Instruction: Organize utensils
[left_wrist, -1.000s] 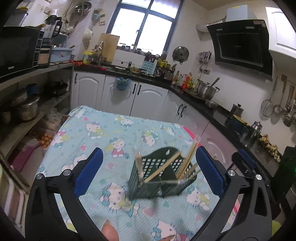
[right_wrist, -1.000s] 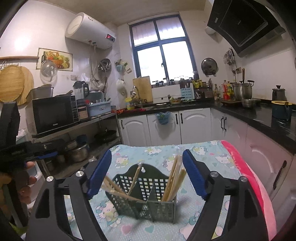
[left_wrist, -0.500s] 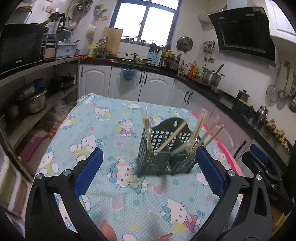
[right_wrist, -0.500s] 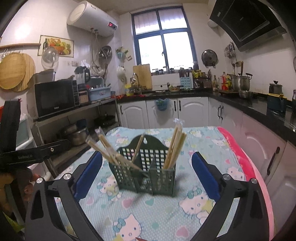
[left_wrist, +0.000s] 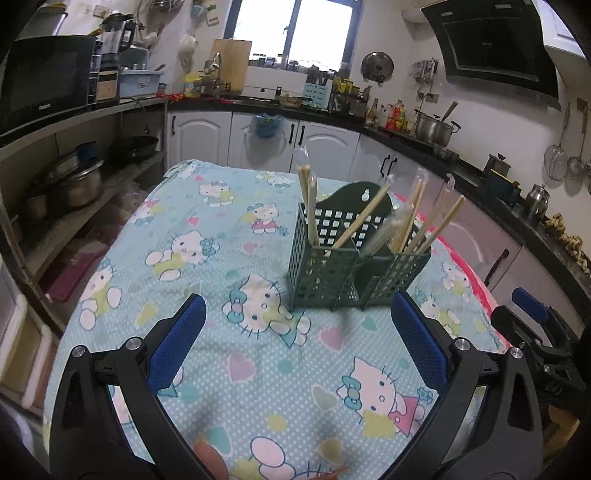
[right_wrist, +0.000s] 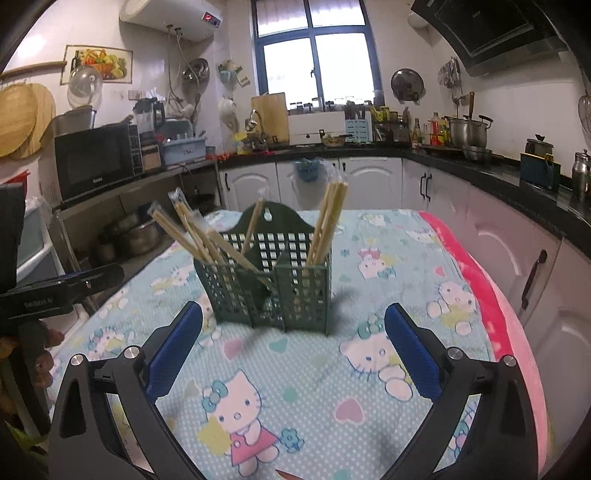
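Each hand-held gripper (left_wrist: 295, 328) (right_wrist: 293, 334) gapes empty before the upright green caddy (left_wrist: 351, 266) bristling with wrapped chopsticks (left_wrist: 308, 203).

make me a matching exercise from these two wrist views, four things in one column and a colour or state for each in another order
Things:
1. utensil caddy
2. chopsticks
3. left gripper
4. tablecloth

Colour or state:
A. open, holding nothing
B. dark green plastic mesh
C. light blue with a cartoon cat print
D. standing tilted in the compartments

Pairs: 1-B, 2-D, 3-A, 4-C
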